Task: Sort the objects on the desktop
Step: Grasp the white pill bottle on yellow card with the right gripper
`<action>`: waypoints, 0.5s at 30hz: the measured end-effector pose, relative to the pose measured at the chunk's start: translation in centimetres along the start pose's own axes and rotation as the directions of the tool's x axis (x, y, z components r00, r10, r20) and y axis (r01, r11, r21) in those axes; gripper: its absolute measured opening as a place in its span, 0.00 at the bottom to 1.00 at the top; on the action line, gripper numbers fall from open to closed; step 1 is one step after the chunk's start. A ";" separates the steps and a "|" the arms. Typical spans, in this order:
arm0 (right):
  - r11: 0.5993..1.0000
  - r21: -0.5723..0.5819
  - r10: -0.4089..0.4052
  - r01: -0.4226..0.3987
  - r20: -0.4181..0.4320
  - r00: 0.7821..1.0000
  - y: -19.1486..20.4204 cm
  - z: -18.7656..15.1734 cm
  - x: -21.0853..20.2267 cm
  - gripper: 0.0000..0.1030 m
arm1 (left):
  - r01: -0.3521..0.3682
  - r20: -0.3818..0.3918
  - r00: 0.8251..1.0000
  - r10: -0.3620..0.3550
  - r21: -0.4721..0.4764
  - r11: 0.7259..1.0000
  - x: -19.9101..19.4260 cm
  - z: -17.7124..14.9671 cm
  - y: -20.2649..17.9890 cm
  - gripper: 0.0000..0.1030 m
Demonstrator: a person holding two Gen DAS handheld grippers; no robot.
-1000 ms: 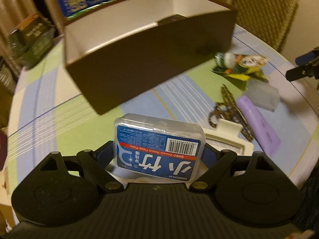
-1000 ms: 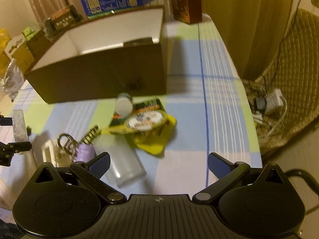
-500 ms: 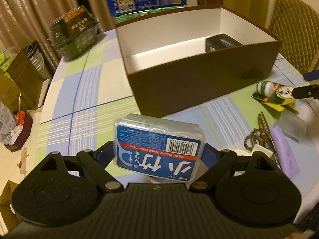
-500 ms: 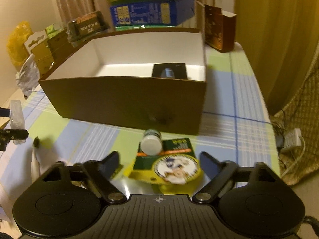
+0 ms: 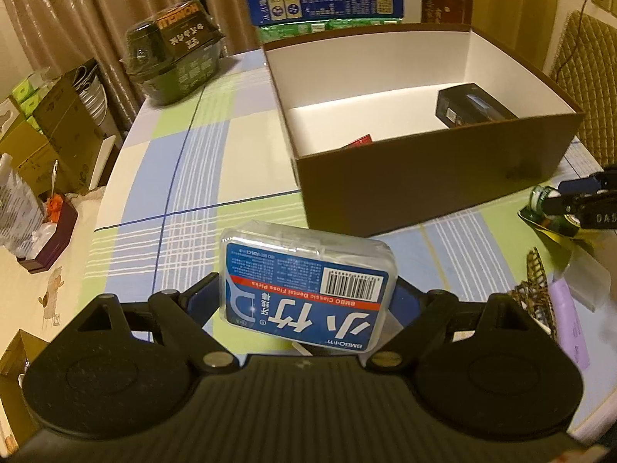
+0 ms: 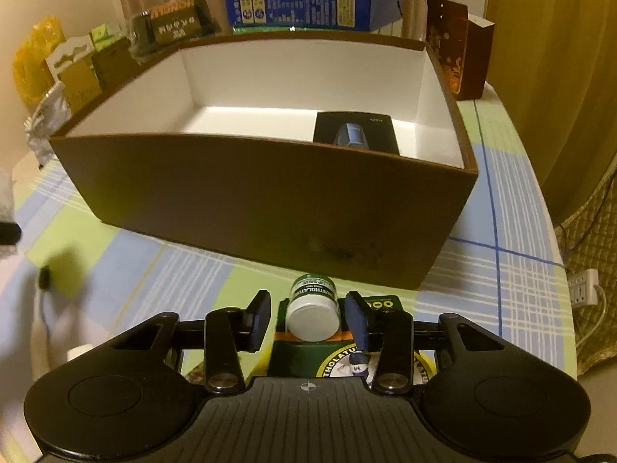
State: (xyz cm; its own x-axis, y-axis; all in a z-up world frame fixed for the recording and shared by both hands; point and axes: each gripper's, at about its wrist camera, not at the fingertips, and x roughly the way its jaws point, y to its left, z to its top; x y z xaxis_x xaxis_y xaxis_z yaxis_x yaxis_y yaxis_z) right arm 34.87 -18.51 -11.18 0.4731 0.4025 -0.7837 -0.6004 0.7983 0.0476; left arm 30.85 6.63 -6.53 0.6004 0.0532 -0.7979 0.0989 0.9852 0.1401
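floss box (image 5: 308, 289): pinched between left hand-held gripper (image 5: 306, 301) pads, above desk (image 5: 185, 177), just short of brown box (image 5: 435, 177)
jar (image 6: 314, 308): lies on desk on card pack, white cap toward camera; between right hand-held gripper (image 6: 310, 318) jaws, which are closing, pads not yet touching
brown box: open; black case (image 6: 356, 133) inside

- A round table covered with a blue, green and white checked cloth (image 5: 185, 177) is seen under warm, dim light.
- Beige pleated curtains (image 5: 88, 11) are hung behind it.
- A woven wicker chair (image 5: 590, 77) is placed at the right.
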 end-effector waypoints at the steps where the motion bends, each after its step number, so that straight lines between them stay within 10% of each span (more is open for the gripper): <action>1: 1.000 -0.001 -0.003 0.003 -0.004 1.000 0.0 0.0 0.3 0.37 | -0.002 0.000 1.000 0.002 -0.004 1.000 0.1 0.1 0.1 0.85; 15: 0.999 -0.034 -0.031 0.030 -0.024 0.999 -0.2 -0.2 1.2 0.30 | -0.003 0.000 1.000 0.003 -0.010 1.000 0.6 0.8 0.3 0.85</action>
State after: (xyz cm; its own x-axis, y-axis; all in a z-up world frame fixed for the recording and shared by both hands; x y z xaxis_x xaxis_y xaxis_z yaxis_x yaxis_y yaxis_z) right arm 35.42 -18.25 -12.25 0.4760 0.3666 -0.7994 -0.6075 0.7943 0.0026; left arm 31.83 6.82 -6.49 0.6005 0.0562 -0.7977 0.0893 0.9866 0.1367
